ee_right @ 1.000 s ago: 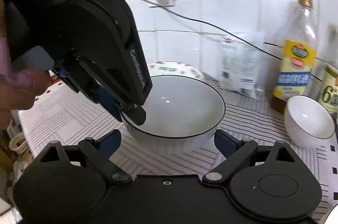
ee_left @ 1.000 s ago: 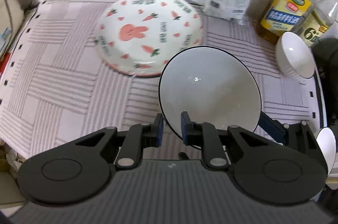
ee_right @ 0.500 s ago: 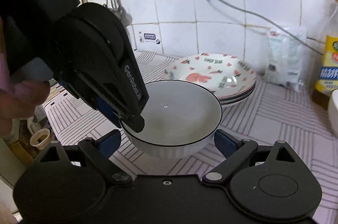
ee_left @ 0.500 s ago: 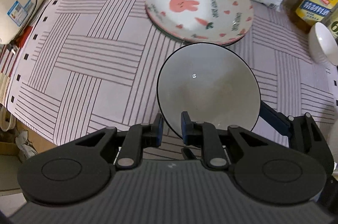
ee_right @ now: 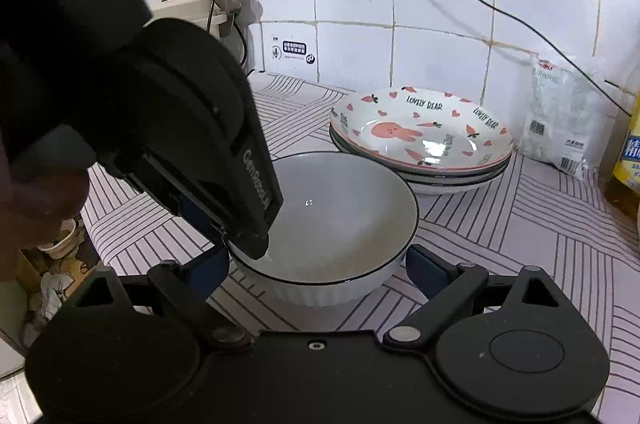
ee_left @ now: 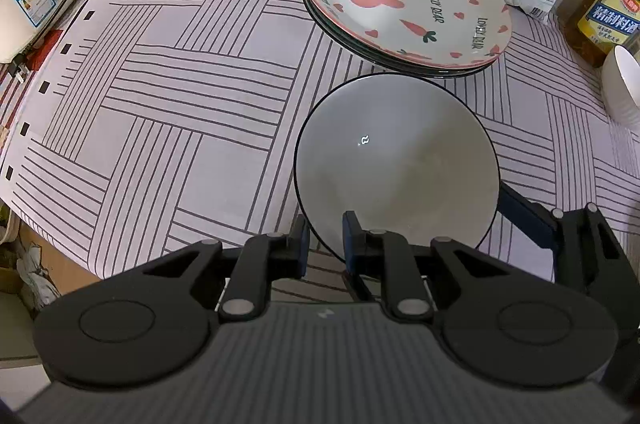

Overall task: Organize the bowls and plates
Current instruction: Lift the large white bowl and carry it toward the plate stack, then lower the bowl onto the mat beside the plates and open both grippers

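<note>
Left tool (ee_left: 325, 239) pinches the black-rimmed bowl (ee_left: 396, 159) near stacked plates (ee_left: 408, 3)

My left gripper (ee_left: 325, 238) is angled down from above, its two blue-padded fingers (ee_left: 352, 238) drawn close together and pinching the near rim of the white bowl (ee_left: 396, 159), one pad inside and one outside. My right gripper (ee_right: 316, 266) sits low and level, its fingers spread wide on either side of the bowl's wall, not touching it.
</note>
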The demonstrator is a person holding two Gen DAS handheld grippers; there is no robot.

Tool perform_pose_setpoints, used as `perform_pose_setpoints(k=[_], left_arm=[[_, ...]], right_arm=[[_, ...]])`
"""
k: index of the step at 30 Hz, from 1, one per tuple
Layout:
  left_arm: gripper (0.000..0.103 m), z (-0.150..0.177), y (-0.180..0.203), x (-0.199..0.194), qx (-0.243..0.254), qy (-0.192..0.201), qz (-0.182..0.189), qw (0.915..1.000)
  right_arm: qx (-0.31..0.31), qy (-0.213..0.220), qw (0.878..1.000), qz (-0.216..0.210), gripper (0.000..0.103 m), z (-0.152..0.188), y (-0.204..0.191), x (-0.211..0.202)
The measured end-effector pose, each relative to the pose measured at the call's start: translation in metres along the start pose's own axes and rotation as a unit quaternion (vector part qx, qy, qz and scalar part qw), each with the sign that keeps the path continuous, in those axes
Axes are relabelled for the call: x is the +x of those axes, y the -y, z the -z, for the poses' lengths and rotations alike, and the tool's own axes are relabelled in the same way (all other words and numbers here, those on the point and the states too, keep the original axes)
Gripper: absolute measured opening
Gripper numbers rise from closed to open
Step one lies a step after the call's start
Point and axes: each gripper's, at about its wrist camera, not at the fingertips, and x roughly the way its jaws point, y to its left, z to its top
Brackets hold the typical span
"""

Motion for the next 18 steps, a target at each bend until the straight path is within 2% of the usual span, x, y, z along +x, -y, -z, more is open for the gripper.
perform_pose_setpoints(k=[4, 6, 9, 11, 13, 16, 18], left_arm=[[0.019, -0.001, 0.002, 0.000, -0.001, -0.009, -0.007, 0.9999], [0.028, -0.002, 0.004, -0.003, -0.007, -0.023, -0.006, 0.9997], [0.044, -0.002, 0.008, -0.014, -0.010, -0.021, 0.003, 0.9997], [0.045, -0.002, 0.015, -0.024, 0.005, -0.016, -0.008, 0.9998], [0.053, -0.002, 0.022, -0.035, 0.018, -0.008, -0.008, 0.9998], [0.063, 0.000, 0.034, -0.053, 0.035, -0.002, 0.007, 0.9994], [0.066, 0.002, 0.045, -0.065, 0.049, 0.001, 0.016, 0.9987]], right_arm=[[0.001, -0.003, 1.000, 0.000, 0.098, 0.000, 0.000, -0.001], [0.004, -0.008, 1.000, -0.001, 0.097, -0.002, 0.001, 0.000], [0.003, -0.010, 1.000, -0.003, 0.097, -0.003, 0.001, -0.007], [-0.001, -0.008, 1.000, 0.001, 0.097, -0.004, 0.004, -0.016], [0.002, -0.003, 1.000, 0.005, 0.097, -0.006, 0.009, -0.028], [0.020, 0.011, 1.000, 0.011, 0.097, -0.008, 0.018, -0.051], [0.031, 0.020, 0.999, 0.020, 0.097, -0.009, 0.026, -0.068]])
